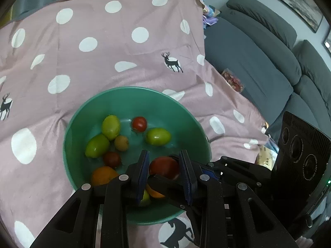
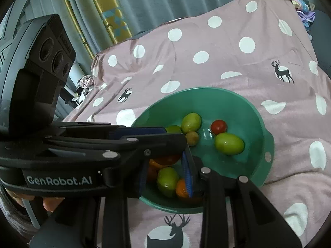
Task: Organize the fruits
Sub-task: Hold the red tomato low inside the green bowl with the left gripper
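A green bowl (image 1: 182, 111) sits on the pink spotted cloth and holds several fruits: green ones (image 1: 158, 136), small red ones (image 1: 139, 123), oranges (image 1: 102, 175) and a tan one (image 1: 121, 143). My left gripper (image 1: 165, 171) is over the bowl's near side with its jaws around a large red fruit (image 1: 163, 166), touching it on both sides. My right gripper (image 2: 165, 177) hangs open just above a green fruit (image 2: 167, 180) and an orange (image 2: 182, 189) at the bowl's (image 2: 254, 111) near edge. The left gripper (image 2: 144, 138) crosses the right wrist view and hides part of the bowl.
The pink cloth (image 1: 103, 47) with white dots and deer prints covers the surface. A grey sofa (image 1: 258, 57) stands to the right with a small packet (image 1: 232, 80) on it. Curtains (image 2: 144, 4) hang behind.
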Action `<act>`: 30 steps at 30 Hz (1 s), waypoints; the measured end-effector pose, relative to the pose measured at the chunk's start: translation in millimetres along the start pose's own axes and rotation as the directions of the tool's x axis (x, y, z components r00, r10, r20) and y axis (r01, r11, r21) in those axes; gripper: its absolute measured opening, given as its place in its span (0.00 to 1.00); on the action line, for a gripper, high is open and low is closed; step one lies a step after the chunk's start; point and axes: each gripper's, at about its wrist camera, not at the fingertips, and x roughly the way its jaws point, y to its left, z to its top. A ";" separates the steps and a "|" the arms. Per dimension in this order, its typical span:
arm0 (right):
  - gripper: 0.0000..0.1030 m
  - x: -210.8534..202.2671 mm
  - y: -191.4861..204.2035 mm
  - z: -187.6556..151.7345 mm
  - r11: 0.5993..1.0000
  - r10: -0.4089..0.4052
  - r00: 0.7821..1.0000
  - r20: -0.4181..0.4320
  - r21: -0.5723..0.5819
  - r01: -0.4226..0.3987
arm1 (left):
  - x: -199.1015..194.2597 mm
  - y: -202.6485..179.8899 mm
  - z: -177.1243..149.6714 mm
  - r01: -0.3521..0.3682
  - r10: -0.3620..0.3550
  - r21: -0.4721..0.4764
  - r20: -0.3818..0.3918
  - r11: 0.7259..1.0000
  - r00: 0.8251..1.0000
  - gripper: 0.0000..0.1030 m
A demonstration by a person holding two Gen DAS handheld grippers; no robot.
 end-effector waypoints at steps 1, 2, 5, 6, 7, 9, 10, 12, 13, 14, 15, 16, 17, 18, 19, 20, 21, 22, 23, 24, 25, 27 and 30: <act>0.30 0.1 -0.7 0.1 1.000 -0.002 1.000 -0.002 0.001 0.002 | 1.2 0.0 0.3 0.002 -0.002 -0.001 -0.002 1.000 1.000 0.29; 0.30 0.3 -1.4 0.1 1.000 -0.004 1.000 -0.003 0.002 0.004 | 1.2 -0.3 0.5 0.001 -0.001 0.000 -0.001 1.000 1.000 0.29; 0.30 0.6 -2.4 0.4 1.000 -0.008 1.000 -0.005 0.004 0.008 | 2.9 -0.9 0.9 0.002 -0.002 0.000 -0.003 1.000 1.000 0.29; 0.30 0.7 -2.1 0.5 1.000 -0.009 1.000 -0.005 0.005 0.009 | 3.4 -1.1 1.0 0.001 -0.001 0.001 -0.003 1.000 1.000 0.29; 0.30 0.7 -2.1 0.4 1.000 -0.009 1.000 -0.005 0.006 0.009 | 4.2 -1.1 1.0 0.001 -0.001 0.001 -0.004 1.000 1.000 0.29; 0.30 0.7 -2.3 0.3 1.000 -0.011 1.000 -0.007 0.006 0.011 | 3.6 -0.9 1.1 0.002 -0.002 -0.001 -0.004 1.000 1.000 0.29; 0.30 1.2 -2.8 0.5 1.000 -0.014 1.000 -0.009 0.005 0.014 | 3.9 -1.0 1.1 0.003 -0.003 -0.001 -0.004 1.000 1.000 0.29; 0.30 1.5 -3.3 0.3 1.000 -0.017 1.000 -0.013 0.006 0.017 | 5.2 -1.2 0.9 0.004 -0.004 -0.002 -0.006 1.000 1.000 0.29; 0.30 1.5 -3.1 0.5 1.000 -0.019 1.000 -0.014 0.006 0.019 | 6.2 -1.7 1.1 0.004 -0.004 -0.002 -0.007 1.000 1.000 0.29; 0.30 1.4 -2.7 0.1 1.000 -0.021 1.000 -0.016 0.006 0.021 | 7.0 -1.7 1.1 0.005 -0.005 -0.002 -0.008 1.000 1.000 0.29; 0.30 1.6 -2.7 0.2 1.000 -0.023 1.000 -0.019 0.006 0.023 | 7.7 -0.9 1.2 0.006 -0.006 -0.003 -0.009 1.000 1.000 0.29; 0.30 2.0 -2.8 0.5 1.000 -0.025 0.999 -0.022 0.005 0.025 | 8.5 -1.3 0.8 0.007 -0.007 -0.003 -0.010 1.000 1.000 0.29; 0.30 2.0 -2.6 0.4 1.000 -0.027 0.999 -0.024 0.005 0.028 | 9.1 -0.2 1.0 0.008 -0.008 -0.004 -0.011 1.000 1.000 0.29; 0.30 2.1 -2.8 0.2 1.000 -0.029 0.999 -0.027 0.004 0.029 | 9.9 -0.2 0.4 0.010 -0.010 -0.006 -0.012 1.000 1.000 0.29; 0.30 2.4 -3.1 0.1 1.000 -0.030 0.999 -0.030 0.004 0.030 | 10.1 0.5 -0.2 0.012 -0.012 -0.008 -0.014 1.000 1.000 0.29; 0.30 2.5 -3.4 -0.1 1.000 -0.031 0.999 -0.033 0.005 0.031 | 10.7 1.4 -0.2 0.013 -0.013 -0.008 -0.016 1.000 1.000 0.29; 0.30 2.8 -3.3 -0.3 0.999 -0.033 0.999 -0.036 0.004 0.034 | 11.4 1.7 -0.8 0.015 -0.015 -0.008 -0.017 1.000 1.000 0.29; 0.30 3.2 -3.3 -0.6 0.999 -0.038 0.998 -0.040 0.003 0.038 | 12.0 2.3 -1.4 0.016 -0.016 -0.009 -0.019 1.000 1.000 0.29; 0.30 3.5 -3.1 -0.8 0.999 -0.044 0.998 -0.044 0.000 0.044 | 12.1 3.3 -1.5 0.018 -0.018 -0.009 -0.020 1.000 1.000 0.29; 0.30 4.1 -3.0 -0.8 0.999 -0.046 0.998 -0.047 -0.002 0.046 | 12.2 4.2 -1.7 0.019 -0.019 -0.010 -0.021 1.000 1.000 0.29; 0.30 4.6 -3.1 -0.8 0.999 -0.047 0.998 -0.050 -0.001 0.047 | 12.5 4.7 -2.3 0.021 -0.022 -0.011 -0.022 1.000 1.000 0.29; 0.30 5.0 -3.4 -0.8 0.999 -0.048 0.997 -0.053 -0.001 0.048 | 13.2 5.5 -2.6 0.023 -0.023 -0.013 -0.023 1.000 0.999 0.29; 0.30 6.5 -3.6 -0.9 0.999 -0.052 0.997 -0.060 -0.002 0.052 | 14.6 7.2 -1.9 0.025 -0.026 -0.016 -0.026 1.000 0.999 0.29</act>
